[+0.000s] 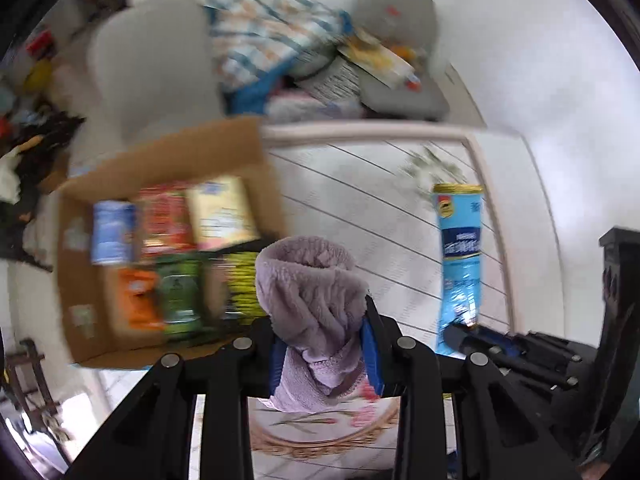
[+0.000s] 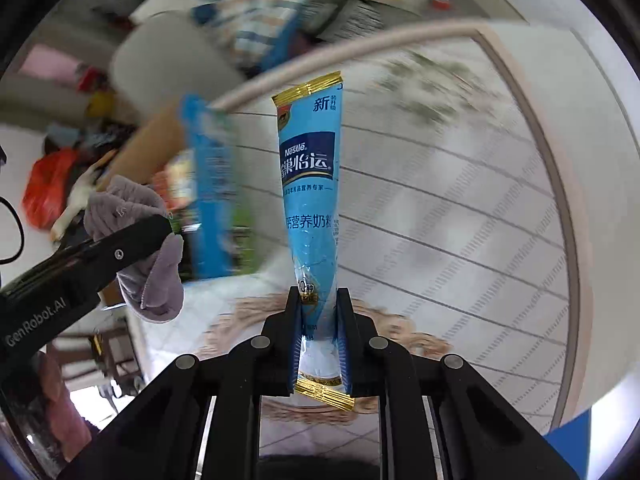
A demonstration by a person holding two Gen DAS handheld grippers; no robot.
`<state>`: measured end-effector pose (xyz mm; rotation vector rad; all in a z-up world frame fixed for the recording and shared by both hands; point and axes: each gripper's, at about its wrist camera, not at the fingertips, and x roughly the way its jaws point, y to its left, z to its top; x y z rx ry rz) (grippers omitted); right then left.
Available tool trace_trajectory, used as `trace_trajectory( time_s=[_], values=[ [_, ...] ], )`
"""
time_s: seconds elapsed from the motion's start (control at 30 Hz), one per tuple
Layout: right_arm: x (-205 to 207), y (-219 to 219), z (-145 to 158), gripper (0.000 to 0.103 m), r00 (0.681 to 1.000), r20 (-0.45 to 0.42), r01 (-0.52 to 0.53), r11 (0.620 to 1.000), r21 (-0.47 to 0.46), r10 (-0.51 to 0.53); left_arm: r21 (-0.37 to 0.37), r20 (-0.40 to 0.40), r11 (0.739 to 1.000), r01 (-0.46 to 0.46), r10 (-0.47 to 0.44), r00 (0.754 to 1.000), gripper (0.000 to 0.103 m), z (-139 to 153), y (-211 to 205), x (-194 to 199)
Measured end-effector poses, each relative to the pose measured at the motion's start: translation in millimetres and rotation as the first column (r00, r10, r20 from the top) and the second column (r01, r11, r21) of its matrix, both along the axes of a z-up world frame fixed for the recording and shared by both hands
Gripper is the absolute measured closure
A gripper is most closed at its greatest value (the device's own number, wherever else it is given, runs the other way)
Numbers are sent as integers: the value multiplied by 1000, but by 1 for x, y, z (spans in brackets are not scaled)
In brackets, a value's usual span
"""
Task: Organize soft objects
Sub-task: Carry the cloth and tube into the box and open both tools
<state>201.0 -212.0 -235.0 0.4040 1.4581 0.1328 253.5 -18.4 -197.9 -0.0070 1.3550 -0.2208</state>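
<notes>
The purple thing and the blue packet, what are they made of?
Purple cloth: looks like soft fleece or terry, matte, with a fuzzy, bunched pile. Blue packet: seems to be thin plastic film, glossy, with printed lettering, crinkles and shiny gold sealed ends.

Packets [image 1: 172,256] lie in the box [image 1: 240,140], seemingly on the table [image 1: 400,216].

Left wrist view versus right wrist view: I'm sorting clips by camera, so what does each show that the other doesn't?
Only the left wrist view shows the open cardboard box with packets standing inside. Only the right wrist view shows the print on the blue sachet and the red bag. Both show the left gripper shut on the purple cloth, the right gripper shut on the sachet, and the lined white table.
</notes>
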Motion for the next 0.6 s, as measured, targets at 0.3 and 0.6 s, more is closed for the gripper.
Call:
trace_trajectory(
  time_s=[0.3, 0.6],
  values=[
    [61, 134, 15, 86, 985, 36, -162, 979, -126, 167, 151, -22, 964, -220, 226, 974, 74, -21, 146, 11],
    [97, 205, -28, 86, 974, -39, -222, 921, -319, 221, 230, -81, 935, -268, 293, 953, 74, -68, 208, 32]
  ],
)
